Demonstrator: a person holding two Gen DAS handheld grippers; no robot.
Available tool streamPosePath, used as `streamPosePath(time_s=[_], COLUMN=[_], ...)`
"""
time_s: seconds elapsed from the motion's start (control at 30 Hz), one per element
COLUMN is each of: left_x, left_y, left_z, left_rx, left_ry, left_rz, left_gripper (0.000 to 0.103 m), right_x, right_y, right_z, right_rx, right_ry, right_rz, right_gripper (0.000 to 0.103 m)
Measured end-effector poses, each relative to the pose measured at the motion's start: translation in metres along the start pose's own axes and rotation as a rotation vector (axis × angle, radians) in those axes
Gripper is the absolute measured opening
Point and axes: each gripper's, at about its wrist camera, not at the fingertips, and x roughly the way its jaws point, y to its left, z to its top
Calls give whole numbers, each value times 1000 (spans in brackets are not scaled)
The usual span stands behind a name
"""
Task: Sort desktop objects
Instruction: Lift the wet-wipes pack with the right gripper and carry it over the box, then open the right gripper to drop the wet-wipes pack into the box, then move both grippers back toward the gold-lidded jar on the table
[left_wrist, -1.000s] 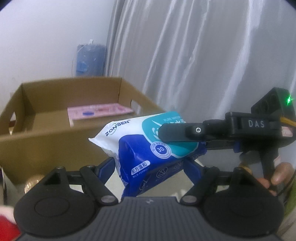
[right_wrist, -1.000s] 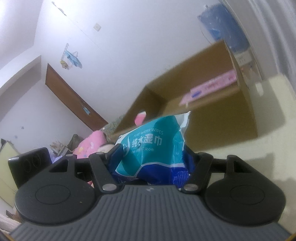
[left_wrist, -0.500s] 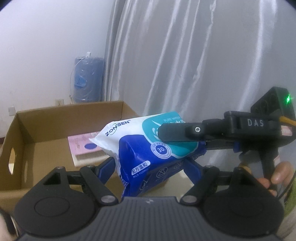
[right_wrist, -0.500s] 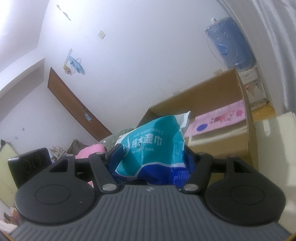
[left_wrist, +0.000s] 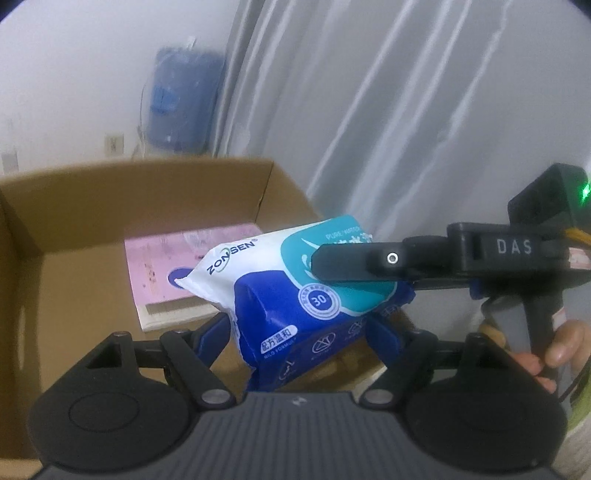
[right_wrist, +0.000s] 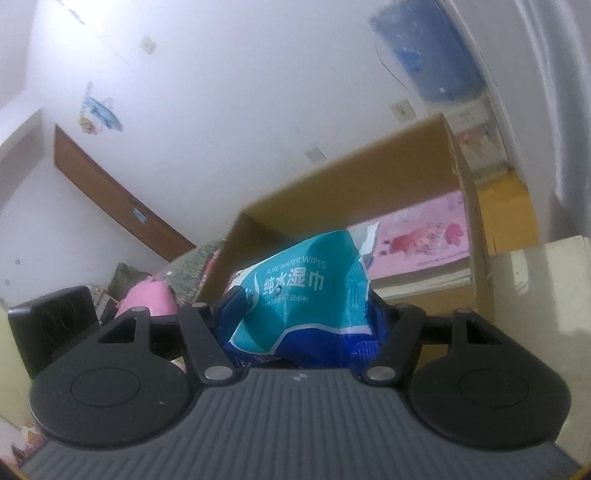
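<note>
1. Carried by two hand-held grippers, the wet-wipes pack (left_wrist: 291, 295) now hangs over the open cardboard box (left_wrist: 92, 206), whose floor fills more of the left wrist view than a second ago. The drop looks close.
2. The left gripper (left_wrist: 299, 332) is closing its jaws on the pack's blue lower end, the pads already against it.
3. The right gripper (right_wrist: 306, 314) keeps a half-open hold on the pack's teal end; in the left view its finger crosses from three o'clock.
4. Both grippers tilt downward toward the box; a person's hand (left_wrist: 554, 347) wraps the right handle at four o'clock.
5. A pink book (left_wrist: 173, 273) already lies in the box at ten o'clock of the pack.
</note>
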Motion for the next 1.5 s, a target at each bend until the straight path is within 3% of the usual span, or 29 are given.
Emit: streamPosePath(time_s=[0.17,0.4,0.5,0.9,1.1,1.23,1.5], left_x=[14,24,27,17,-21,-60,-126], left_y=[15,18,21,17,3,-10,-28], left_z=[-4,0,2,-2,-16,-36,-91], left_rx=[-48,-65,-61,-53,-25,-13,8], left_ry=[59,74,69,48,-20,-100,-184], left_rz=[-26,-47,-58,-40,-17,13,106], left_gripper=[78,75,76,81,85,95,101], right_x=[16,29,28,4,-32,-57,-66], right_y=[-11,-4,-3,-3,7,20,51], right_z=[5,5,4,1,-10,-29,-75], right_rx=[15,-53,-90,-102,-97,-125,-208], right_ry=[42,78,66,0,-83,-147,-104], right_rz=[-43,-151,-208,-208,-150,-85,51], right_gripper=[66,70,79,81,84,90,96])
